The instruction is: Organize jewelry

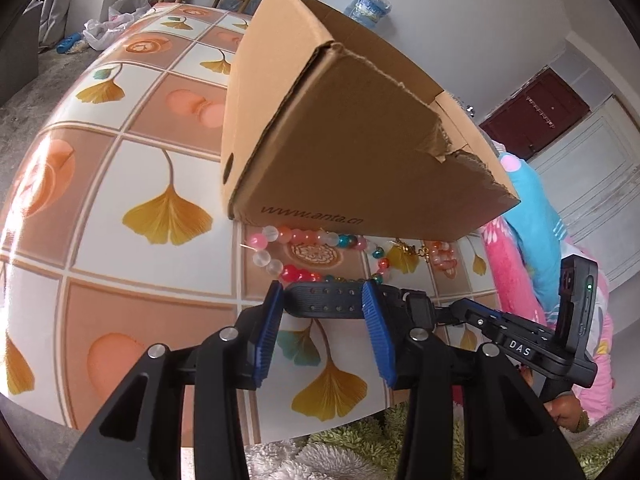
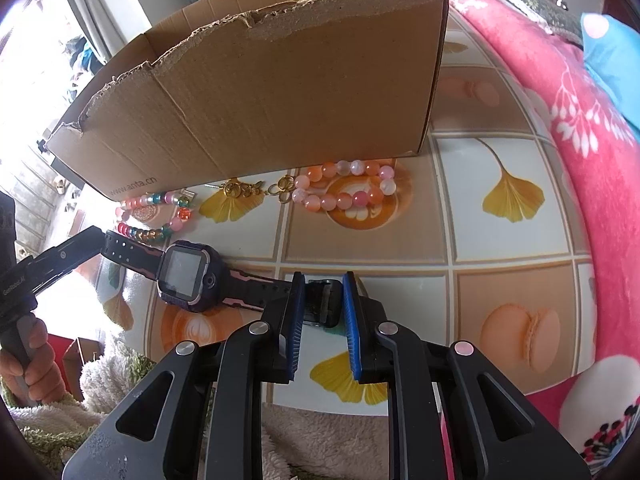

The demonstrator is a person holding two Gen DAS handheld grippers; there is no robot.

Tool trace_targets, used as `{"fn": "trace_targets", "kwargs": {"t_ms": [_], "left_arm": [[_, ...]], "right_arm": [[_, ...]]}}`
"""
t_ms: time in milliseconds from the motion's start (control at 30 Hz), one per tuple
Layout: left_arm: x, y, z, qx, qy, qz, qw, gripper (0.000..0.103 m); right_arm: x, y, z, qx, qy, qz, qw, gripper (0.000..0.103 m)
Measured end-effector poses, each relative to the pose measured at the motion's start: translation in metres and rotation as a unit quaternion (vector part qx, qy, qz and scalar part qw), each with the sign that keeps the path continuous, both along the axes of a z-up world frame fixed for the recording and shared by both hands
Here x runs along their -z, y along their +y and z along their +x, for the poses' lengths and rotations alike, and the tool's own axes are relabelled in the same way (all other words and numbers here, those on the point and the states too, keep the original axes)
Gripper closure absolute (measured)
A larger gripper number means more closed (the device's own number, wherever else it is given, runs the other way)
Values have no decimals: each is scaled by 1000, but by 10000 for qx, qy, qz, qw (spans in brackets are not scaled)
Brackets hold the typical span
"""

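A dark smartwatch [image 2: 184, 276] with a black-and-pink strap lies flat on the tiled tablecloth. My right gripper [image 2: 323, 280] is shut on its buckle end. My left gripper [image 1: 322, 292] stands open over the other strap end [image 1: 324, 300], which runs crosswise at the fingertips and is not pinched. A multicoloured bead bracelet [image 1: 296, 236] [image 2: 138, 201], gold charms [image 2: 240, 190] and a pink-orange bead bracelet [image 2: 360, 199] lie along the foot of an open, torn cardboard box [image 1: 340, 120] [image 2: 260, 92]. The box's inside is hidden.
The table [image 1: 120, 208] ends close behind both grippers, with a fluffy green and white cloth [image 2: 320, 440] below its edge. A pink floral blanket [image 2: 560, 80] lies along the right side. A person's hand [image 2: 36, 360] holds the left gripper's handle.
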State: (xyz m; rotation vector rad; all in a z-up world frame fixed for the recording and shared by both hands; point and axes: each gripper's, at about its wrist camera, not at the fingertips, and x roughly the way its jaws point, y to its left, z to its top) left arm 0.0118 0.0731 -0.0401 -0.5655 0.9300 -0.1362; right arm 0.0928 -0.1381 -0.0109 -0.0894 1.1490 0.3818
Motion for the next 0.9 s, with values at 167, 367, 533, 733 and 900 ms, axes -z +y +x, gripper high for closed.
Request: {"fn": "trace_targets", "kwargs": {"t_ms": [167, 367, 533, 733, 900], "left_arm": [[-4, -7, -5, 189, -69, 140, 9997, 55], [-2, -15, -7, 304, -184, 34, 9994, 54], [-2, -18, -4, 336, -191, 278, 9989, 54], [-5, -25, -5, 519, -257, 839, 9948, 54], [-3, -36, -4, 814, -229, 1394, 9866, 66]], "right_arm": [[2, 0, -2, -4, -23, -3, 10000, 86], [1, -1, -3, 0, -34, -5, 10000, 86], [1, 0, -3, 7, -31, -2, 10000, 86], [0, -1, -3, 9, -21, -1, 10000, 86], [0, -1, -3, 7, -24, -3, 10000, 86]]}}
